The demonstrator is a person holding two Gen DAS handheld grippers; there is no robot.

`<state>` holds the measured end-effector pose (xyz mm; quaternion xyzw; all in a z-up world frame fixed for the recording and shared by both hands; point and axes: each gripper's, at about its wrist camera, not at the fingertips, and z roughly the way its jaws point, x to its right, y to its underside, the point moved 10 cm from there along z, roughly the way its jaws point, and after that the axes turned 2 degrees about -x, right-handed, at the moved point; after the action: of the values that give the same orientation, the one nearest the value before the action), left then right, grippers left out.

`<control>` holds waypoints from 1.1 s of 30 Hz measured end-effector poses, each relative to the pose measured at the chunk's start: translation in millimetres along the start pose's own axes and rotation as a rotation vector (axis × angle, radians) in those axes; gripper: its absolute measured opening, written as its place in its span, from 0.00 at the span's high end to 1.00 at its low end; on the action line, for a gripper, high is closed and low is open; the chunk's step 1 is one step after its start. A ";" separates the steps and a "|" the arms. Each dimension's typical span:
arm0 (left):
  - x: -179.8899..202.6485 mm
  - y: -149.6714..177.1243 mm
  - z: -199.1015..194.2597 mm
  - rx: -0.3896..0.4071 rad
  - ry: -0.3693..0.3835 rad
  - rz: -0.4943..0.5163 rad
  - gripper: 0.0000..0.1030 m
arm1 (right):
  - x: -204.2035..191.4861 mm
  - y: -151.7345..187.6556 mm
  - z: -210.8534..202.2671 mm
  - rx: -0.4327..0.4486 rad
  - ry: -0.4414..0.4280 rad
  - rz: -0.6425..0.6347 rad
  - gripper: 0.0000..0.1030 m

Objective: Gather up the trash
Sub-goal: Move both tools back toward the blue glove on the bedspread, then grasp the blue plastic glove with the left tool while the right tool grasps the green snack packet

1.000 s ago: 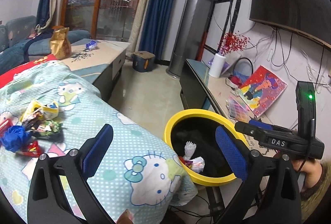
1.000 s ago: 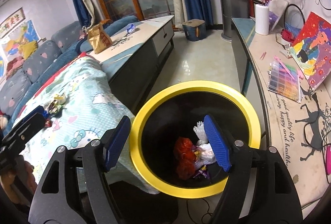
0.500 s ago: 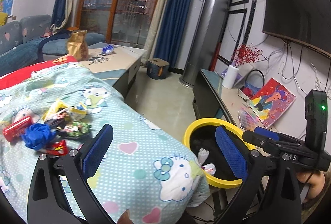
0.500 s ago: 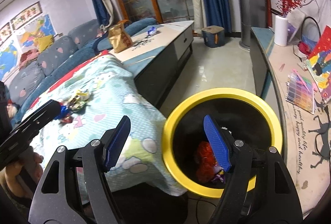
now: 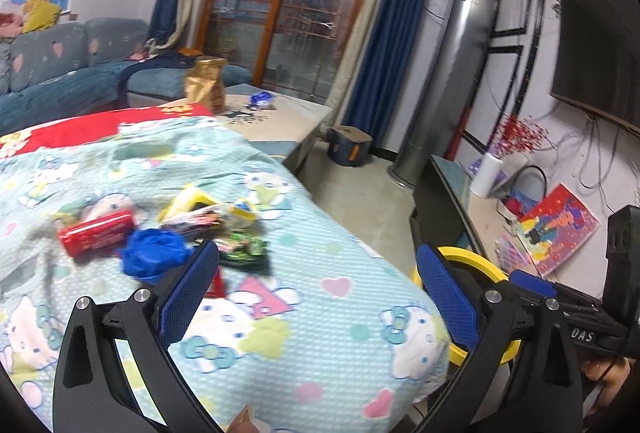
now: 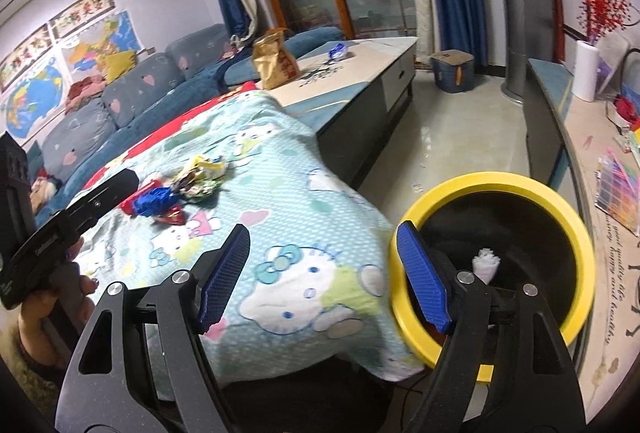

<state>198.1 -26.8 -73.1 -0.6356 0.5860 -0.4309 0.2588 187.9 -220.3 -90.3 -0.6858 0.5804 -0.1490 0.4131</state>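
Observation:
A pile of trash lies on the Hello Kitty blanket: a red packet, a crumpled blue wrapper, a green wrapper and a yellow wrapper. The pile also shows in the right wrist view. The yellow-rimmed black bin holds a white scrap; its rim shows in the left wrist view. My left gripper is open and empty, just right of the pile. My right gripper is open and empty, over the blanket edge beside the bin.
A low table with a brown paper bag stands behind the blanket. A blue sofa is at the left. A TV console with a white vase and coloured boxes runs along the right wall. A small box sits on the floor.
Both grippers have swung left, away from the bin and toward the trash pile on the blanket. The bin has slid to the right in both views. Both stay open.

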 end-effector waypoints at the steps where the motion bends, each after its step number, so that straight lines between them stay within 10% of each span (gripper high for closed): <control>1: -5.7 -0.7 -1.3 0.001 -0.009 -0.008 0.06 | -4.2 -0.1 2.0 -0.001 -0.008 -0.003 0.34; 33: -137.3 12.5 7.8 -0.071 -0.115 -0.203 0.21 | -121.5 -29.9 138.7 -0.166 -0.164 -0.085 0.35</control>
<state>206.2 102.5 -121.0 -0.7243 0.5174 -0.3967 0.2244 268.7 -54.5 -120.0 -0.7513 0.5255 -0.0613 0.3945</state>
